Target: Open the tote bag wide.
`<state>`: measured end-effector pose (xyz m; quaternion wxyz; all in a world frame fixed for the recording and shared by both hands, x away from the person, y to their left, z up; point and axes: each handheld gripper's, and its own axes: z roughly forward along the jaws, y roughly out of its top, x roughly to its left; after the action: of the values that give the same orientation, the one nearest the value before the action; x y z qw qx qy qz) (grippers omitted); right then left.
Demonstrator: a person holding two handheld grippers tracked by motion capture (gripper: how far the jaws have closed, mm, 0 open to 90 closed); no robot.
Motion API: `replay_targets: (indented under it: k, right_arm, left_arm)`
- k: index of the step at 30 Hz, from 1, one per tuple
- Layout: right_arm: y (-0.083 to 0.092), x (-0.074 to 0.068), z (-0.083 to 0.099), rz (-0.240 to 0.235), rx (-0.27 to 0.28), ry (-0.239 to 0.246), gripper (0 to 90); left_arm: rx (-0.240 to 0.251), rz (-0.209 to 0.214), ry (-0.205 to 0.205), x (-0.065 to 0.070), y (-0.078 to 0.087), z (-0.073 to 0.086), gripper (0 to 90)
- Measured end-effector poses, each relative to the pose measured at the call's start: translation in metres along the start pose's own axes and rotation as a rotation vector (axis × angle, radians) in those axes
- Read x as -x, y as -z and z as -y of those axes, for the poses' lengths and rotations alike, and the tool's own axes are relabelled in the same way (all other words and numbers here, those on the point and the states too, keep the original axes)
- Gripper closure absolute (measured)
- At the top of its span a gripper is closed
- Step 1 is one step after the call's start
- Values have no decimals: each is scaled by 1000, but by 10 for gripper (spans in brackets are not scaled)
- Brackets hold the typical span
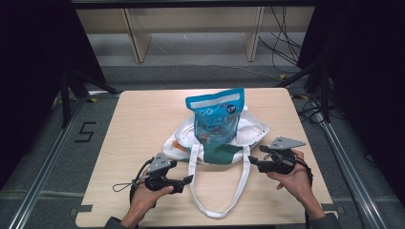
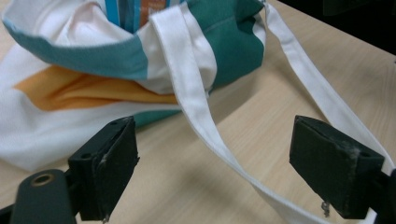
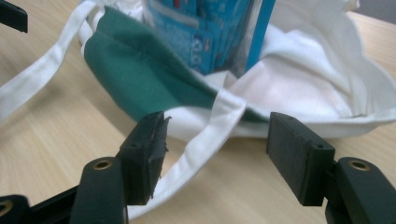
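Surface of pale wood carries my tote bag at its middle, a blue snack pouch standing upright inside it. The white strap loops toward the near edge. My left tool and right tool flank that strap, both spread apart, gripping nothing.

On my bench I count one tote bag, one blue snack packet standing in it, one looped white strap near me, and my two hand-held grippers, left and right.
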<state>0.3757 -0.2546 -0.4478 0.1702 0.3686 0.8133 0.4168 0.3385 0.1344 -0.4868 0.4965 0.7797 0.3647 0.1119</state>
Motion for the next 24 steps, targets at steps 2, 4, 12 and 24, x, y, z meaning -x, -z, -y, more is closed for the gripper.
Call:
replay_targets:
  k: [2,4,12,24]
  right_arm:
    - [0,-3,4,1,-2,7,382]
    - [1,-6,8,-1,-7,26,380]
    - [9,-20,19,-26,-7,26,368]
    - [12,-31,38,-19,-45,41,335]
  left_arm:
    - [-5,3,-3,1,3,4,148]
    - [-3,-1,4,2,6,8,148]
    - [14,10,20,4,20,15,148]
    - [-25,8,10,19,21,24,150]
